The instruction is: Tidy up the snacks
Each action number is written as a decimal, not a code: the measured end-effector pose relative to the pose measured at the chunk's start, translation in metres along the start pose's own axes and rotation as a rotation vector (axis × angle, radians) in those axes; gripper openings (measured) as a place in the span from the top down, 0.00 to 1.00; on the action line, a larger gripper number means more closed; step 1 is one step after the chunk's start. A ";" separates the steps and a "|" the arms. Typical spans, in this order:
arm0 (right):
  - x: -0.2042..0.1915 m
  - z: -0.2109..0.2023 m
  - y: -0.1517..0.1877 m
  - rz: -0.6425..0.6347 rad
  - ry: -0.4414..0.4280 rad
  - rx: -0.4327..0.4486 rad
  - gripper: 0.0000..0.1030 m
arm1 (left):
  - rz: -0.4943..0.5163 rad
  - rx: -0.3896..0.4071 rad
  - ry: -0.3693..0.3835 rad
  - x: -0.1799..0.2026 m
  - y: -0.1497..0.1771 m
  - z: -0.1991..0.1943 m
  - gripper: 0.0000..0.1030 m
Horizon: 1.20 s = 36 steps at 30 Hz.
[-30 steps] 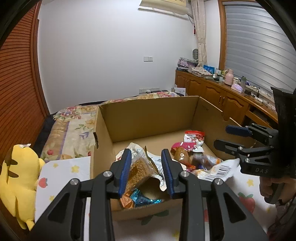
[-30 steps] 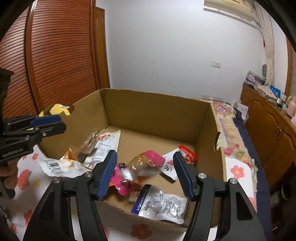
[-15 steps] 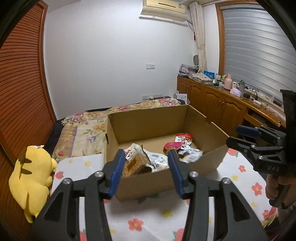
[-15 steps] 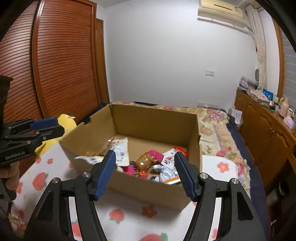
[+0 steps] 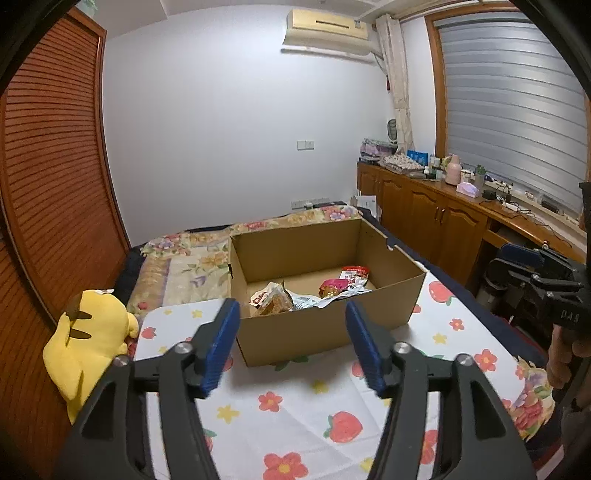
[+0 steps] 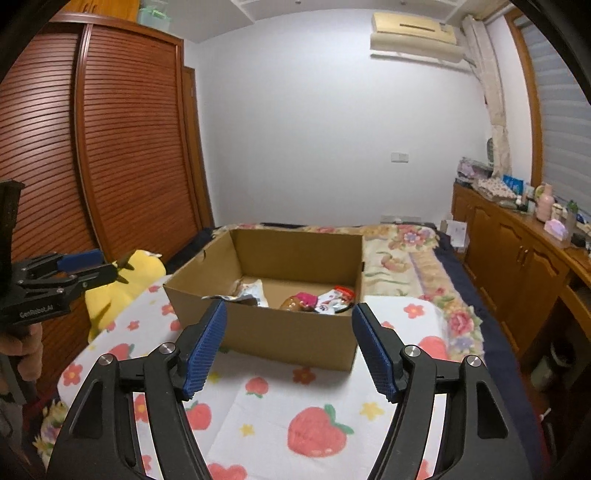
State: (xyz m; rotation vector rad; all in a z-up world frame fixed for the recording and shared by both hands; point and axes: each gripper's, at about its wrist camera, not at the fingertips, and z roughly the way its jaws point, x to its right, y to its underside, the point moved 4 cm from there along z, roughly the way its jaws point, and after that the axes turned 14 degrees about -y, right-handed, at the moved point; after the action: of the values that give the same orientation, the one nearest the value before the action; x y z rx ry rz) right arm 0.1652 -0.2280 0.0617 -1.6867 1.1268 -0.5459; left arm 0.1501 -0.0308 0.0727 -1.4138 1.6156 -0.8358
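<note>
In cardboard box (image 5: 325, 328): snack packets (image 5: 343, 280); both tongs empty, gaping, just been widening.

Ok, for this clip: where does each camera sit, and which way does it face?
Left wrist: sits on the left tool, looking forward and slightly down at the cardboard box on the strawberry-print cloth; right tool and a hand show at the right edge.
Right wrist: on the right tool, facing the same box; left tool shows at the left edge.
Shared: box, snack packets, yellow plush toy, air conditioner.
</note>
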 end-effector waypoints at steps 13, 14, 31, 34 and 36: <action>-0.018 -0.039 0.009 -0.024 0.051 0.035 0.01 | -0.031 0.092 -0.101 0.003 0.025 -0.044 0.00; -0.020 -0.040 0.012 -0.026 0.065 0.038 0.00 | -0.036 0.088 -0.109 0.004 0.028 -0.045 0.00; -0.036 -0.051 0.055 -0.018 0.167 0.059 0.00 | -0.062 0.062 -0.183 0.012 0.072 -0.059 0.00; -0.034 -0.050 0.061 -0.010 0.167 0.054 0.00 | -0.076 0.042 -0.159 0.012 0.079 -0.058 0.00; -0.034 -0.049 0.065 -0.008 0.166 0.051 0.00 | -0.087 0.033 -0.156 0.012 0.083 -0.057 0.00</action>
State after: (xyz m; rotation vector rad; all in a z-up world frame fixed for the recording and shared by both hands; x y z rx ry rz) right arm 0.0839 -0.2270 0.0283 -1.6258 1.2141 -0.7252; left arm 0.0613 -0.0315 0.0238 -1.4968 1.4256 -0.7774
